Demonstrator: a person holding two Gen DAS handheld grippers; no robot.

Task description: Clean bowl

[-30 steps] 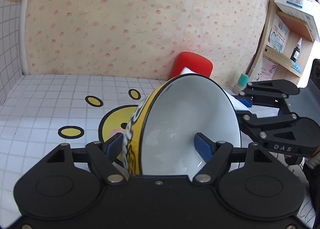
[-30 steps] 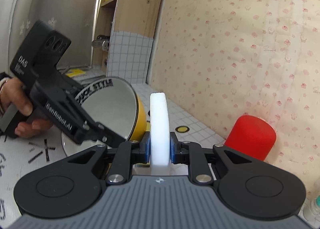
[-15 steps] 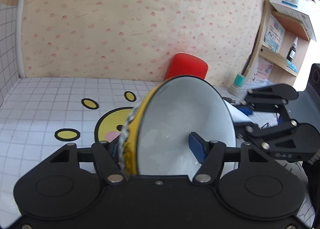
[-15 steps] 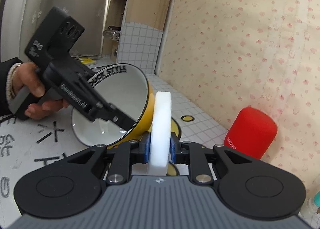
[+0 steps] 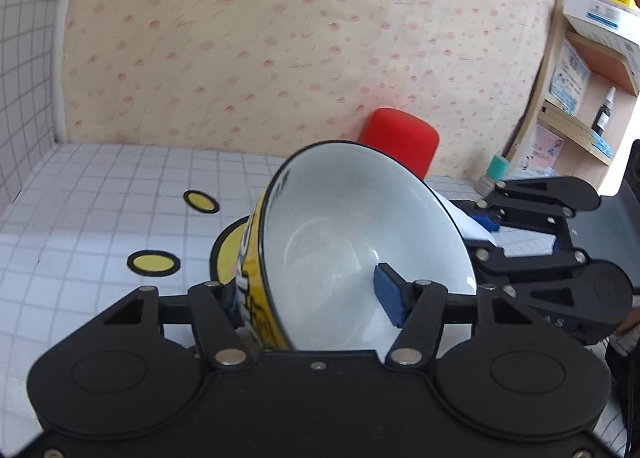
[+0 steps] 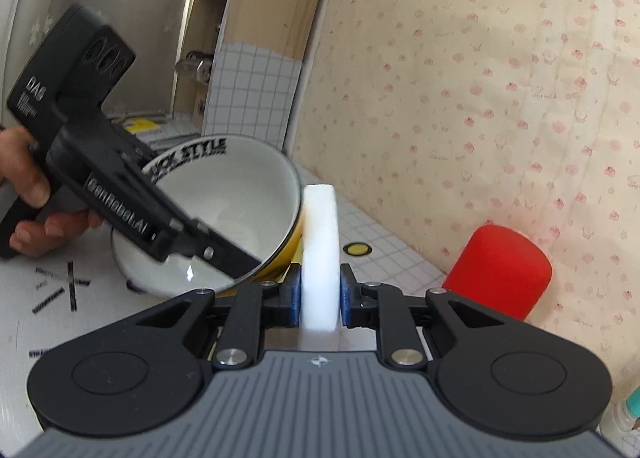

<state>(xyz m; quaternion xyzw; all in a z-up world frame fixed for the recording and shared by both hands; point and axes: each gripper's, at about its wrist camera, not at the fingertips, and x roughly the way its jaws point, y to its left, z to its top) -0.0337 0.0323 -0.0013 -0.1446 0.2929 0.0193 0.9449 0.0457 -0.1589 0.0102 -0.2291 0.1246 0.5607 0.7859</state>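
Left tool (image 5: 312, 294) angled downward, clamped on tilted bowl (image 5: 360, 226) wall, right tool (image 6: 320, 300) gripping upright white sponge (image 6: 320, 254)

I read "STYLE" in black capitals on the inner rim of the yellow ceramic bowl with a white inside (image 6: 224, 194), with a partly hidden word before it ending in "CK"; a smaller line beneath is too blurred for me. On the black handheld left gripper (image 6: 224, 258) I see "DAS" near its top end and "GenRobot.AI" along its arm. Black strokes printed on the white table sheet (image 6: 68, 290) are illegible to me. Labels on the boxes of the wooden shelf (image 5: 592, 70) are too small to read.
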